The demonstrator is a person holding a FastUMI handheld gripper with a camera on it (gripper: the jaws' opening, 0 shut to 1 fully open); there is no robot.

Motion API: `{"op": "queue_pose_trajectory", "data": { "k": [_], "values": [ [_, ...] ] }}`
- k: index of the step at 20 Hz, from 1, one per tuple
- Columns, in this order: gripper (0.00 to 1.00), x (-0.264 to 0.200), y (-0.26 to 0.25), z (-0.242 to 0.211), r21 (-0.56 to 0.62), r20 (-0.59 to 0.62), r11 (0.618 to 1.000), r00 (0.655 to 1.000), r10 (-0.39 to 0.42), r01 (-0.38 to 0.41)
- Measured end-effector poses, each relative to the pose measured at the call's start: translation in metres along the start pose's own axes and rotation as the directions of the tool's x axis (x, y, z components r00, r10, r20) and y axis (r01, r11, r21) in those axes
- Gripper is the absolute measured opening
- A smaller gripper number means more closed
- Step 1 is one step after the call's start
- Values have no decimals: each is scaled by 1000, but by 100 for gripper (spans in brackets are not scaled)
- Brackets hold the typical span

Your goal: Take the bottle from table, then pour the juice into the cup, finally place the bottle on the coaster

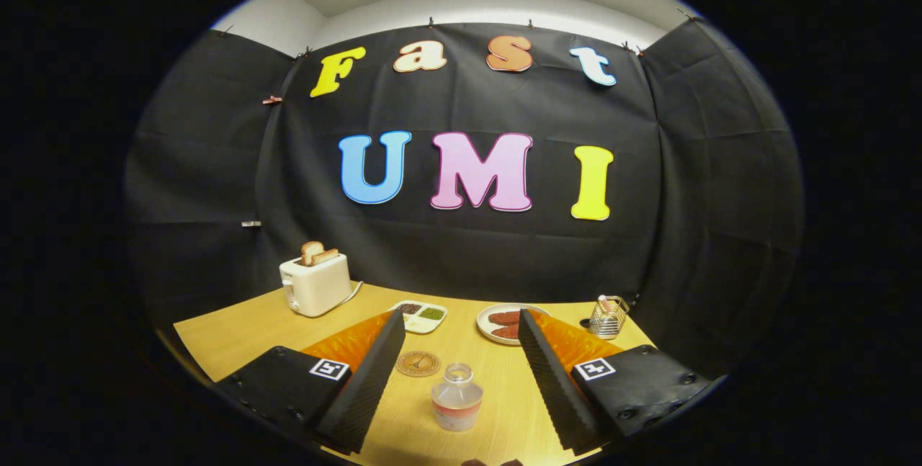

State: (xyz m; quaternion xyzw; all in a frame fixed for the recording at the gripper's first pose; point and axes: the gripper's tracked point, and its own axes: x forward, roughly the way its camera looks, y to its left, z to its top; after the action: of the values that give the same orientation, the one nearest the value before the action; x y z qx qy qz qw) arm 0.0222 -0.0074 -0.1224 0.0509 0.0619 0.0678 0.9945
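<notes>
Clear plastic marks the bottle (pixel 457 397), which stands upright on the desk (pixel 230 333) between the two fingers without touching either; it has no cap on and a little pale liquid sits low inside, above a reddish label band. The jaws (pixel 458 325) are spread wide, holding nothing, one finger on each side of the bottle with bare desk between. The gripper is held low and roughly level, looking forward across the wooden top. Just beyond the bottle, close to the left finger, lies a round brown coaster (pixel 418 363), flat and unoccupied. Farther on sit a white divided dish (pixel 419 316) with dark and green contents and a plate (pixel 497 323) carrying reddish slices. To the right stands a small wire holder (pixel 609 317). Farthest left, near the black cloth wall, a white toaster (pixel 315 284) holds two slices of toast (pixel 318 253).
</notes>
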Motion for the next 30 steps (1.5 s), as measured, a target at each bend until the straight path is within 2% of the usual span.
{"op": "queue_pose_trajectory", "data": {
  "k": [9,20,30],
  "values": [
    [97,24,-3,-62,17,-61,1000,998,5,-4],
    [98,46,1,-140,56,-159,998,987,-19,28],
    [97,63,1,-184,66,-216,996,975,-51,66]
  ]
}}
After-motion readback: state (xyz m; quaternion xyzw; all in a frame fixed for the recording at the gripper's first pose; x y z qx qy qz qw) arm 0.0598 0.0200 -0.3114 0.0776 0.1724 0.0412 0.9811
